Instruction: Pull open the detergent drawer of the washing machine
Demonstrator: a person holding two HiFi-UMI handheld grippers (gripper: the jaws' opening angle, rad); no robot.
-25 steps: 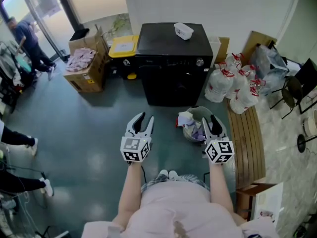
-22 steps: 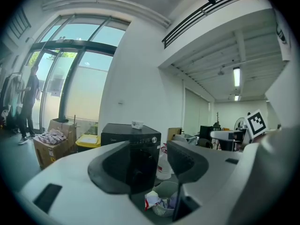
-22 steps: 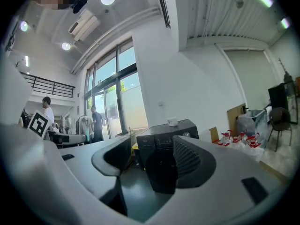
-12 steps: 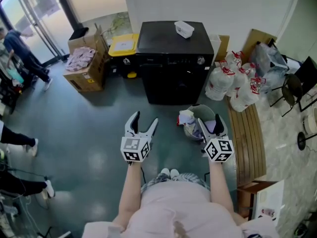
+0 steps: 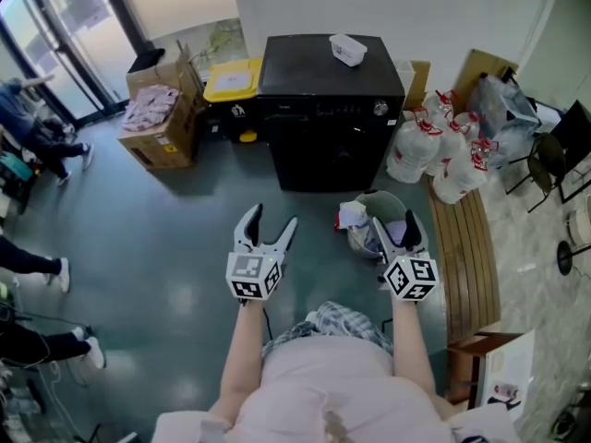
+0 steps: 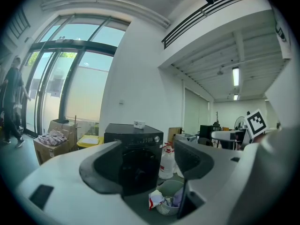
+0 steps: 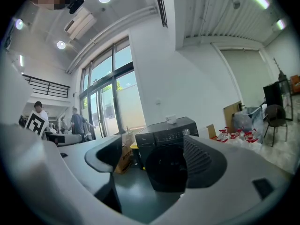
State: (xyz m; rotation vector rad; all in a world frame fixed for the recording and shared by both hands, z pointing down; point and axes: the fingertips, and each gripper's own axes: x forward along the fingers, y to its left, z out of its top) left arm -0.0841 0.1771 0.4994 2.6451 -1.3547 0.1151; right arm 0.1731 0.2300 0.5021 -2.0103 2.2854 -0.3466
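On the floor well short of the washing machine, the person holds both tools out roughly level, and neither is near the appliance. The left gripper has its fingers spread wide with nothing between them but the distant machine front. The right gripper is likewise wide open and empty, hanging above a laundry basket that sits on the floor just in front of the machine's right half. The detergent drawer, which I take to be the left section of the control strip along the top of the front, looks flush and closed; its handle recess is too small to make out from here. A small white box rests on the machine's lid. By my reading the approach is the step in hand and the pull has not begun. The next move calls for stepping forward, skirting the basket, then bringing one gripper up to the strip's left end, hooking or pinching the drawer's front edge, and drawing straight back toward the body so the drawer slides without binding.
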